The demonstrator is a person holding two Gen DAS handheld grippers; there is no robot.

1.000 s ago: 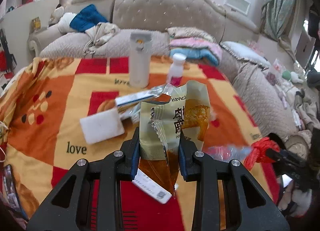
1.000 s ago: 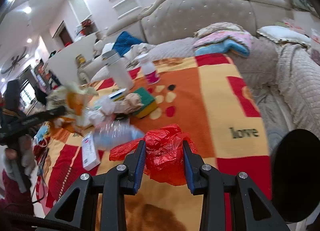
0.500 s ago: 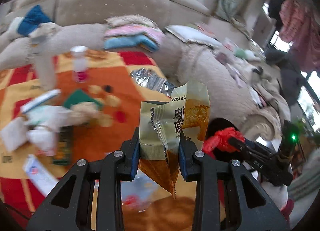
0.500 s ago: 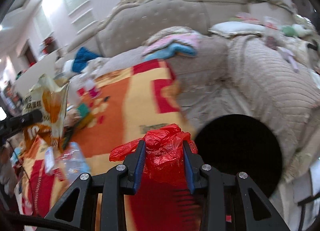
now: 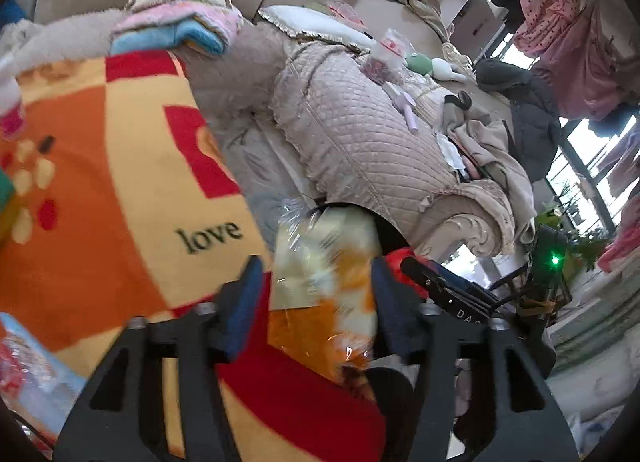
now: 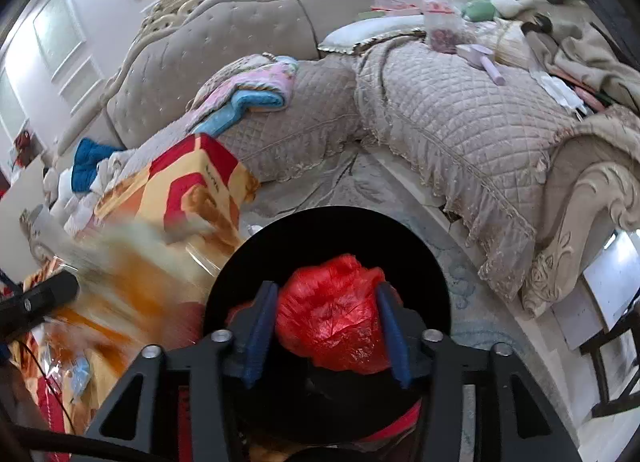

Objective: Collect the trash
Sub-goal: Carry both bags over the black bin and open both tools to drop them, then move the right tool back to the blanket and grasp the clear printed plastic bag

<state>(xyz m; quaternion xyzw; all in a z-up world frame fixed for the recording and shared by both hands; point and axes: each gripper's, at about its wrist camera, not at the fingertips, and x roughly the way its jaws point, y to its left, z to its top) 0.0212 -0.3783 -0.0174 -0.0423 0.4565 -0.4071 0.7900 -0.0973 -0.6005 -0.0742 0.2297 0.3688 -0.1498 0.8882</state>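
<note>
Your left gripper has just been opening; the snack bag, blurred, sits loose between its pads. Your right gripper has just been opening too, the red plastic bag between its pads above the black bin.

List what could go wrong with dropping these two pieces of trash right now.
1. The snack wrapper sits blurred between the left gripper pads, whose jaws have just been opening. It hangs at the edge of the blanket, not squarely over the black bin, so it may land on the blanket or floor.
2. The red plastic bag is over the bin, but it fills the gap of the right gripper, also just opening, and may cling to a pad.
</note>
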